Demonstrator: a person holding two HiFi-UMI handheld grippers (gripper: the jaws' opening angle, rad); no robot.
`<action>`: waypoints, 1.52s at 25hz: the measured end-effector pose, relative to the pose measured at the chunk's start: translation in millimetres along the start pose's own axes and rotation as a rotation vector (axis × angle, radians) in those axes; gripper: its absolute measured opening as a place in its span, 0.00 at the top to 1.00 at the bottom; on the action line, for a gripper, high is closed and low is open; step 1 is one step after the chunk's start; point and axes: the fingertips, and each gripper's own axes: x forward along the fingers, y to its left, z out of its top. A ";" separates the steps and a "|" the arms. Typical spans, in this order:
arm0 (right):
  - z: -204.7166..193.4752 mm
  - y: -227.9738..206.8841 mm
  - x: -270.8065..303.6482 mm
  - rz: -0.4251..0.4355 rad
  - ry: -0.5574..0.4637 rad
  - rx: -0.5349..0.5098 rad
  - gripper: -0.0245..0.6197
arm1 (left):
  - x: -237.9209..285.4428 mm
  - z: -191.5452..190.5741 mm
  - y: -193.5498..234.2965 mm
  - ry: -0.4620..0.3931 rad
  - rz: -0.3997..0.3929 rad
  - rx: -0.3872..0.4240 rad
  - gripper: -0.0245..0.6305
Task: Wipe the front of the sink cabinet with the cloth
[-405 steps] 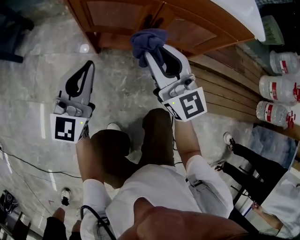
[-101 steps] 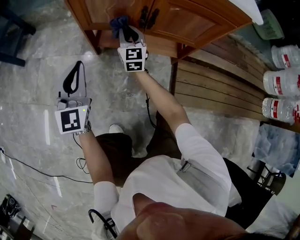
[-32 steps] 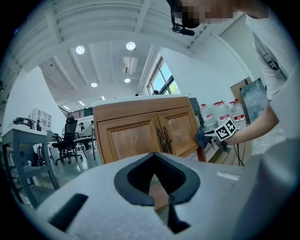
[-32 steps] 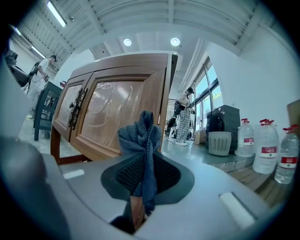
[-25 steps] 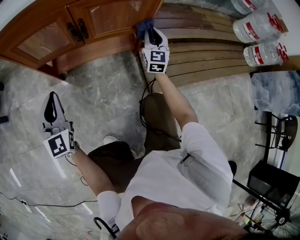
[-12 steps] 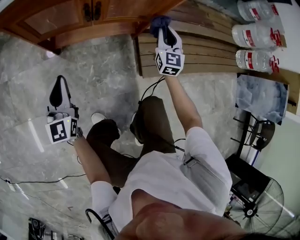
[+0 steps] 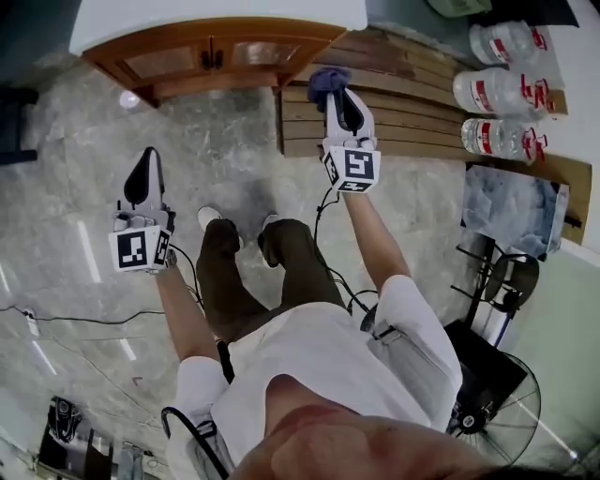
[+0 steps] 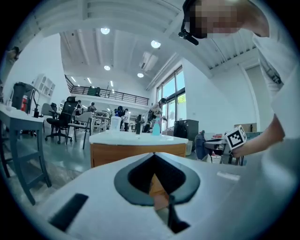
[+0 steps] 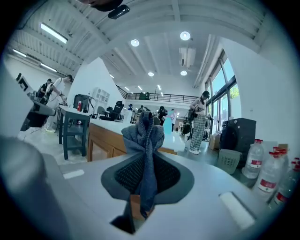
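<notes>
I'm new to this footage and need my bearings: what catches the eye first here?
A bunched blue cloth clamped in the right gripper, held away from the wooden sink cabinet at top. The left gripper hangs shut and empty over the marble floor; large water bottles sit top right.

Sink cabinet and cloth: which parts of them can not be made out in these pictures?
- Sink cabinet: head view, the white top hides the sink; the door fronts are too small to judge clean or dirty.
- Same cabinet, left gripper view: the left gripper's own body covers its lower front.
- Cloth: right gripper view, its lower end disappears between the right gripper's shut jaws.
</notes>
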 end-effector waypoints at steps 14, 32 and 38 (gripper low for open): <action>306.7 -8.6 -135.6 0.171 -0.140 0.010 0.86 | -74.4 272.7 -70.1 0.027 0.000 0.097 0.96; 386.6 -10.3 -176.5 0.244 -0.203 0.059 0.86 | -67.3 345.4 -105.0 -0.024 -0.076 0.162 0.96; 384.0 -24.6 -184.2 0.234 -0.205 0.081 0.86 | -67.1 340.6 -121.3 -0.014 -0.084 0.142 0.96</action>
